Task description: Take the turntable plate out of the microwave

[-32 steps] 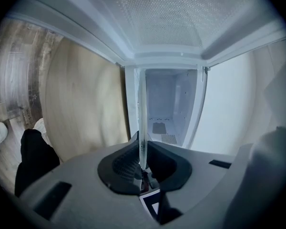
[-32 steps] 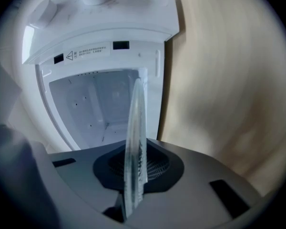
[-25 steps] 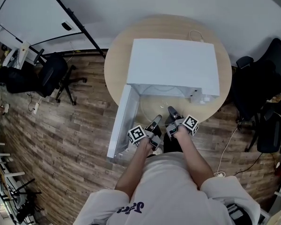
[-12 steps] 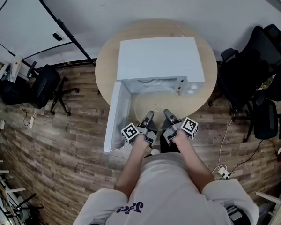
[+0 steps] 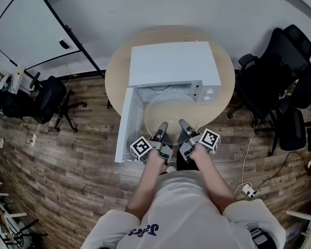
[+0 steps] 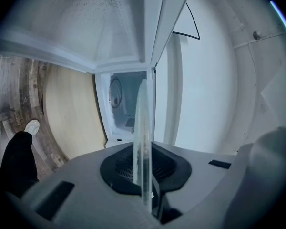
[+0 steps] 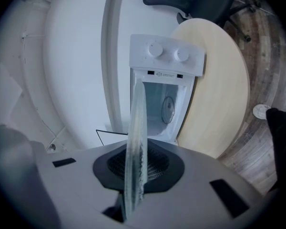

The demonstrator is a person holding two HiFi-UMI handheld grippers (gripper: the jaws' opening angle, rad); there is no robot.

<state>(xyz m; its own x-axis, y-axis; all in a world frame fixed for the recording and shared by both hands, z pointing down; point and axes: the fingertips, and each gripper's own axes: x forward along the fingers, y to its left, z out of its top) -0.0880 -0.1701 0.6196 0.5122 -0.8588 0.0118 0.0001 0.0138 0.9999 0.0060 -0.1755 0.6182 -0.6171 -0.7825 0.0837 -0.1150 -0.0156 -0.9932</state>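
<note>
The clear glass turntable plate (image 5: 171, 112) hangs out in front of the white microwave (image 5: 173, 64), whose door (image 5: 125, 128) stands open to the left. My left gripper (image 5: 162, 126) grips the plate's near rim on the left; its jaws are closing with the rim between them. My right gripper (image 5: 182, 124) is shut on the near rim beside it. In the left gripper view the plate (image 6: 143, 137) shows edge-on between the dark pads. The right gripper view shows the plate (image 7: 135, 142) the same way, with the empty cavity (image 7: 162, 106) beyond.
The microwave stands on a round wooden table (image 5: 116, 79); its two knobs (image 7: 156, 49) face me. Black office chairs stand at the left (image 5: 54, 95) and right (image 5: 274, 71) on the wood floor. A cable (image 5: 249, 188) lies on the floor at the right.
The plate has come out of the cavity towards me and risen. The left gripper has closed onto its rim; the right stayed shut on it.
</note>
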